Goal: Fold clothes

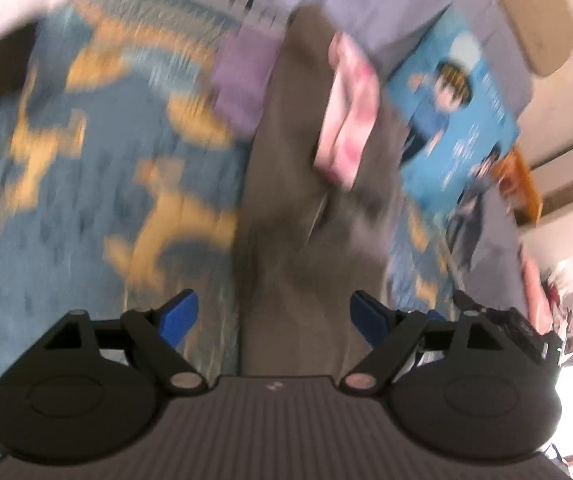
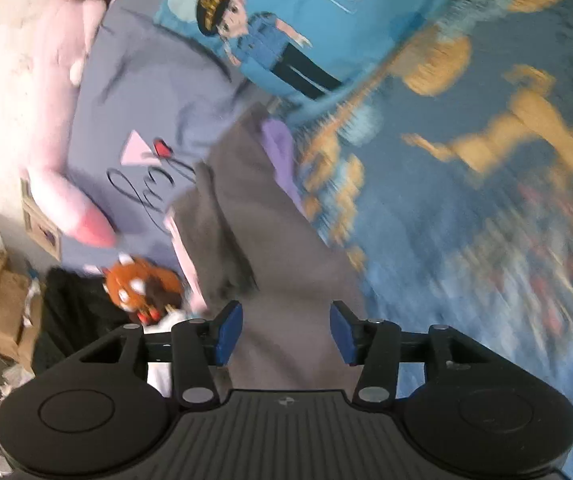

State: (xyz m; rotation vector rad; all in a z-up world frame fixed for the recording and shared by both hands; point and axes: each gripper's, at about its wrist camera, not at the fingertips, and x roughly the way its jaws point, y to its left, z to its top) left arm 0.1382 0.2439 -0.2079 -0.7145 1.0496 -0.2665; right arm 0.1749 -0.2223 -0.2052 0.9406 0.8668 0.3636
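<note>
Left wrist view: the left gripper (image 1: 273, 322) has its jaws spread, with a long grey-brown cloth garment (image 1: 306, 208) running ahead between them over a blue bedspread with yellow dog shapes (image 1: 86, 184). The right gripper (image 2: 286, 330), jaws likewise spread, hovers over that garment (image 2: 282, 280).

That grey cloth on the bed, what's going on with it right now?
A person holds a gripper in each hand over the grey garment, which lies on a blue patterned bedspread. The left gripper and right gripper are both open, with the cloth showing between their fingers but not pinched. The images are motion-blurred.
</note>
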